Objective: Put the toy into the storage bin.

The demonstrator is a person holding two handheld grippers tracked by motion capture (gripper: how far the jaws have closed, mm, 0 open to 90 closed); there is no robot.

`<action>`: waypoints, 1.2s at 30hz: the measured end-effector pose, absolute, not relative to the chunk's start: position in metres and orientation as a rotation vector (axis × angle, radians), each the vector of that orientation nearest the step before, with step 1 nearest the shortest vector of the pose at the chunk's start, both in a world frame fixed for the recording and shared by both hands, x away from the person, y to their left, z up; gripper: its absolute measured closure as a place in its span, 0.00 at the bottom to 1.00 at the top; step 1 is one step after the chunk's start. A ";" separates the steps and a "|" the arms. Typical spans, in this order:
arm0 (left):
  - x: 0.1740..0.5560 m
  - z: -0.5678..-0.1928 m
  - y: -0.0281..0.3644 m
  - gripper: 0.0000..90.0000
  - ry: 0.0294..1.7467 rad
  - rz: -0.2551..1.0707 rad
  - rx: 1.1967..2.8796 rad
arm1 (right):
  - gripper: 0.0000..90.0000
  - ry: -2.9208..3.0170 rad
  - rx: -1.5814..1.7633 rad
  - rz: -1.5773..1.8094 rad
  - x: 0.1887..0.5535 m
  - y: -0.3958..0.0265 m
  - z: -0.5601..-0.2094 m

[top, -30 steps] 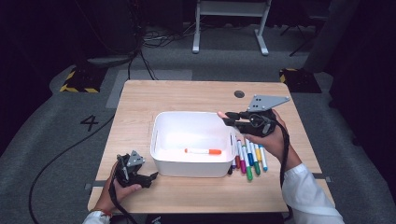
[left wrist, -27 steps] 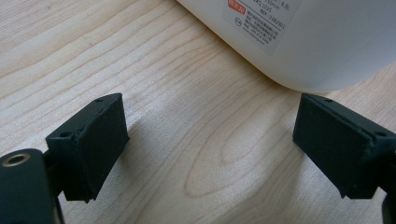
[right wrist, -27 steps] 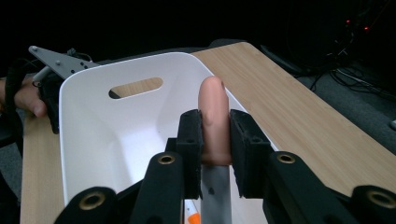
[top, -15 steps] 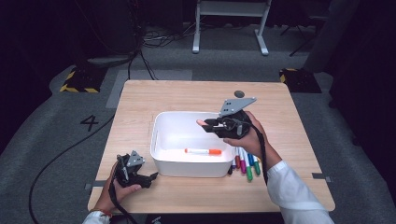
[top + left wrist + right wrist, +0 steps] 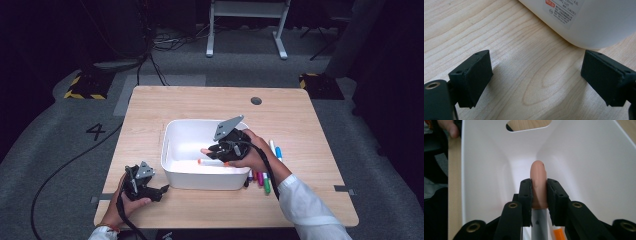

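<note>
Dark room w/ grey carpet; a light-wood bench [image 5: 300,120] carries a white plastic rectangular bin [image 5: 175,135] at its middle. Right tongs [image 5: 204,150] hang over the bin interior, clamped on a peach-capped grey-barrelled marker pen [image 5: 538,185], tip pointing toward the bin's far wall. Left tongs [image 5: 162,190] rest on the bench just beside the bin's near-left corner, spread wide, holding nothing.

Risks, as I judge them:
- Pen is pinched at the cap end. If the cap is loose, the barrel could slip out and drop early.
- An orange-capped white marker [image 5: 214,162] already lies on the bin floor right below. A hard release could bounce the new pen off it.
- Right hand is close to the bin's right rim. A knock could shove the bin toward the row of coloured markers [image 5: 263,176] on the bench beside it & scatter them.
- Left tongs aren't bracing the bin, so nothing stops it sliding.

Views compared:
- Right gripper view gives the grip itself: both pads [image 5: 526,195] flat against the cap, plus the handle cut-out [image 5: 529,125] in the far wall. High view can't resolve that contact.
- High view gives the layout: both hands, remaining markers, bin position.
- Left gripper view shows a printed label [image 5: 562,10] on the bin's outer wall & bare wood between its pads [image 5: 472,77].
</note>
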State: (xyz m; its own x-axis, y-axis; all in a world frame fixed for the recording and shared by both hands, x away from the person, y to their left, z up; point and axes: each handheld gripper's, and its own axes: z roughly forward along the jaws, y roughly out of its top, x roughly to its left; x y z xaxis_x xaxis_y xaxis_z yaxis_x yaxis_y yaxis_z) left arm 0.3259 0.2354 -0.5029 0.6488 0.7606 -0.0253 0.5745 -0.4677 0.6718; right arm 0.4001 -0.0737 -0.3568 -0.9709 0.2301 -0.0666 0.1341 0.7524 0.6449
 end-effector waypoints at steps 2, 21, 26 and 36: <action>0.326 -0.503 0.235 0.11 1.033 0.366 2.208 | 0.83 2.838 0.278 1.011 0.397 -0.072 -0.357; 0.326 -0.503 0.235 0.11 1.032 0.369 2.210 | 0.71 2.894 0.220 0.948 0.379 -0.068 -0.359; 0.326 -0.503 0.235 0.11 1.033 0.369 2.207 | 0.65 2.851 0.260 1.009 0.381 -0.076 -0.354; 0.326 -0.503 0.235 0.11 1.032 0.365 2.208 | 0.59 2.680 0.381 1.145 0.383 -0.119 -0.336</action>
State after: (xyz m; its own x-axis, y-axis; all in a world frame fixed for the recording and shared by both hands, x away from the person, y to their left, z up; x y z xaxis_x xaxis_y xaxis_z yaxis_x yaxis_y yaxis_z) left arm 0.3259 0.2353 -0.5029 0.6488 0.7605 -0.0265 0.5750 -0.4672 0.6716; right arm 0.3833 -0.1191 -0.3358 -0.9463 0.3124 -0.0833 0.1559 0.6665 0.7290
